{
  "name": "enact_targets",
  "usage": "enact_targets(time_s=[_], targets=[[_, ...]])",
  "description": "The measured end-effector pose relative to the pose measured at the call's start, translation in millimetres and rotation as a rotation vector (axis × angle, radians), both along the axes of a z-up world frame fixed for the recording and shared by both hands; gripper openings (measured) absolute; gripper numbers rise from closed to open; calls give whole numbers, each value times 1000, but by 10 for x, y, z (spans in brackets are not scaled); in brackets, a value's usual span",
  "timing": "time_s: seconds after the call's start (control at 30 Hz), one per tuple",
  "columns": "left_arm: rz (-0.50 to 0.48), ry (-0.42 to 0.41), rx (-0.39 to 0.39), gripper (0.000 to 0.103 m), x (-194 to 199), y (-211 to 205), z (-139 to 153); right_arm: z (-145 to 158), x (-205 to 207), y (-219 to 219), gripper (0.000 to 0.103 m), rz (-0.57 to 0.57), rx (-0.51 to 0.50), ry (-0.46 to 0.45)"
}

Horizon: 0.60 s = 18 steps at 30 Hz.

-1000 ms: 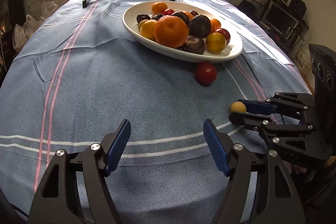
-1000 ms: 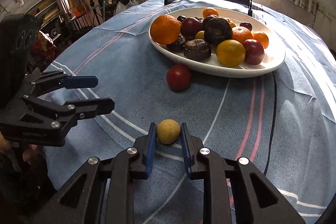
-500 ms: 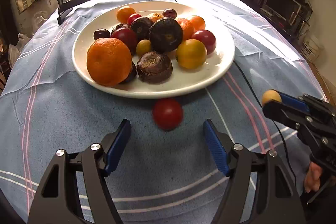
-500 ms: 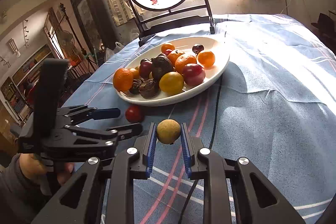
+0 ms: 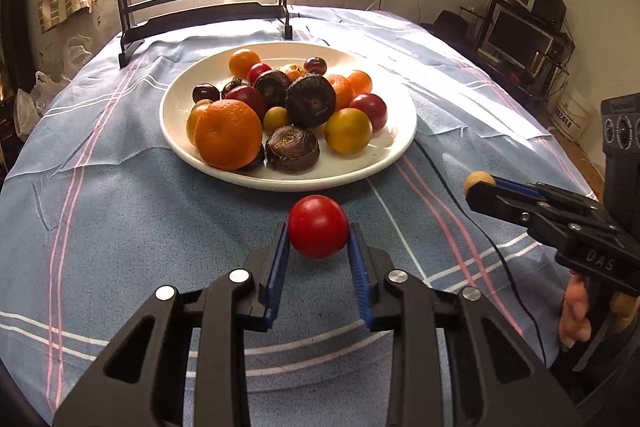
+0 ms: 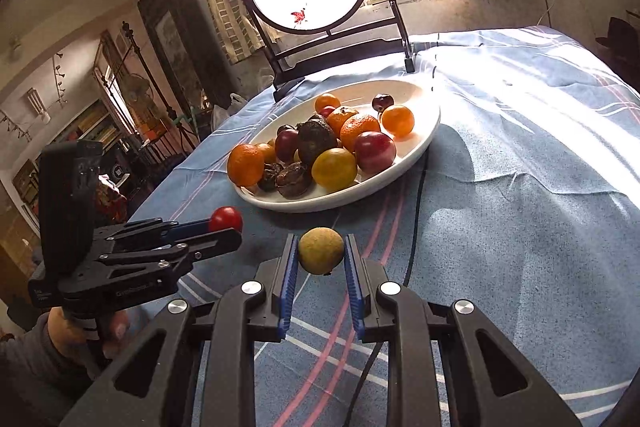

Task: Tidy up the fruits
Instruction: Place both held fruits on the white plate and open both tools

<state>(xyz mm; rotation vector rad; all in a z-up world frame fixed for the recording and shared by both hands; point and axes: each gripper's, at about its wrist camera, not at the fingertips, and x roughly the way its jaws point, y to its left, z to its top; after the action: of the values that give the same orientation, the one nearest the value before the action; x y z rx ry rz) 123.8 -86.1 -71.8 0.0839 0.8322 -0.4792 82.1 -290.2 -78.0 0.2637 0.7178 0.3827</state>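
Table under blue striped cloth [image 5: 120,227]. White plate [image 5: 400,131] at centre, heaped with fruit: big orange [image 5: 228,135], dark round ones, red and yellow ones. Left gripper [image 5: 318,245] has just closed; its pads clamp the red fruit [image 5: 318,227] just in front of the plate rim, possibly still on the cloth. Right gripper [image 6: 321,253] is closed on the small yellow fruit [image 6: 321,250], near the plate's right side.
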Motion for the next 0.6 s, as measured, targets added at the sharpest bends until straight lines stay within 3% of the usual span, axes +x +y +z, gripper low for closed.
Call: enact_targets(time_s=[0.2,0.33,0.47,0.6], targets=[[0,-24,-71,29,67,215,235,11,151,-42,23,-12,49,67],[1,-39,-83,29,352,241,394,252,395,52,23,-6,36,62],[2,-40,-78,29,778,157,489,569,881,178,23,-16,11,30],[20,14,-75,29,1178,64,420,514,1489,203,25,-53,48,94]])
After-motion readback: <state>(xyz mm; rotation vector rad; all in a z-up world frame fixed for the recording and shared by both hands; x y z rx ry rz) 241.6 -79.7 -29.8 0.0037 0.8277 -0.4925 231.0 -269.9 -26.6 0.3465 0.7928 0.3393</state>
